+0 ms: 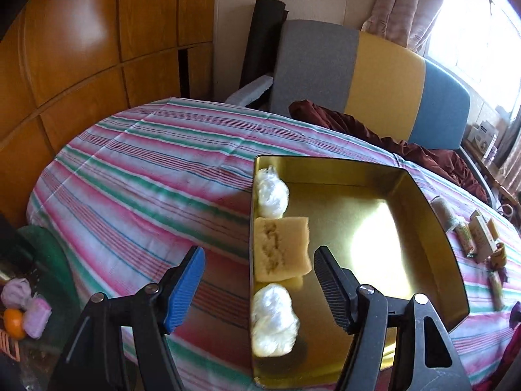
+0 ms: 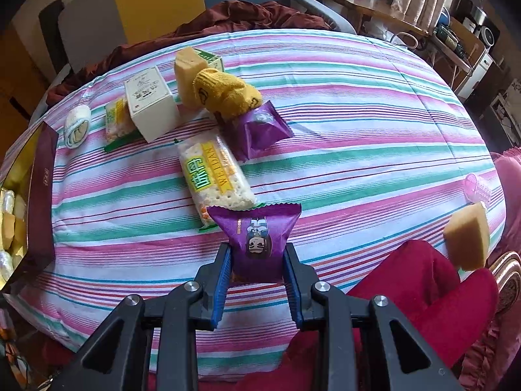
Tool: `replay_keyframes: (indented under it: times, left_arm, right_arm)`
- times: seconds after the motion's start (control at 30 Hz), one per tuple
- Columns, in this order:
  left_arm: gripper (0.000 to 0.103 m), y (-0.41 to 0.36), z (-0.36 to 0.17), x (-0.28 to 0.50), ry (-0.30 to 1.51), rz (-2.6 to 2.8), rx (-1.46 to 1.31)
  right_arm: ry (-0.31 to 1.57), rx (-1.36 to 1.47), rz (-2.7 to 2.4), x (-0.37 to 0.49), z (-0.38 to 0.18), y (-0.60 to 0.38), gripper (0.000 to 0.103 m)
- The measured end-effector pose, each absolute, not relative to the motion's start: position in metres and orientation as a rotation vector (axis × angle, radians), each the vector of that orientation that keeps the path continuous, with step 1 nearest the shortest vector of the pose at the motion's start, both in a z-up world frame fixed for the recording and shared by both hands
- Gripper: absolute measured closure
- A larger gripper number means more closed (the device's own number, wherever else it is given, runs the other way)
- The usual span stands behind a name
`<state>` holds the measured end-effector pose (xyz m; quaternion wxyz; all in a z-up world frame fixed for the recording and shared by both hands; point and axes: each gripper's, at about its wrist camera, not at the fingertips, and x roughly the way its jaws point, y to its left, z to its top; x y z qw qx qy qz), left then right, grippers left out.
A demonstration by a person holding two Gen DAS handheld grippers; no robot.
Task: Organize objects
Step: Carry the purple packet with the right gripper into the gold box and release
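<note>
gold tin holds three items; my left gripper gapes empty, right gripper clamps purple packet (seven or so wait upper left).

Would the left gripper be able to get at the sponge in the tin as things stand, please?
Probably yes. The left gripper is open and empty just above the sponge, which lies uncovered along the tin's wall between two white bundles, leaving little room on either side.

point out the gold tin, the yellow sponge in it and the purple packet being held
gold tin (image 1: 420, 195), left wrist view, on its bare right wall
yellow sponge (image 1: 281, 247), left wrist view, on its top face
purple packet (image 2: 257, 238), right wrist view, on its printed front between the jaws
</note>
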<state>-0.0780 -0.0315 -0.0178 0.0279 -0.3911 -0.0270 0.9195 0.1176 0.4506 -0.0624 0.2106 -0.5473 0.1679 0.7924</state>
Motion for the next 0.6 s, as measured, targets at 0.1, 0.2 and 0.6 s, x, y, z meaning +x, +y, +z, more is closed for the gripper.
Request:
replay_keyframes:
  times: [0.1,0.2,0.6]
  left_arm:
    - [0.033,-0.039,-0.024,-0.065,-0.084,2.849,-1.222]
    - [0.033,-0.046,-0.031,-0.058,-0.112,2.852,-1.251]
    - [0.032,-0.063,-0.040,-0.047,-0.199,2.880,-1.283]
  right_arm:
    - [0.439,-1.523,2.252,0.110,-0.058,0.430,0.073]
    - [0.410,-1.534,2.298,0.098,-0.056,0.413,0.073]
    - [0.269,-1.611,2.625,0.037,-0.025,0.290,0.073]
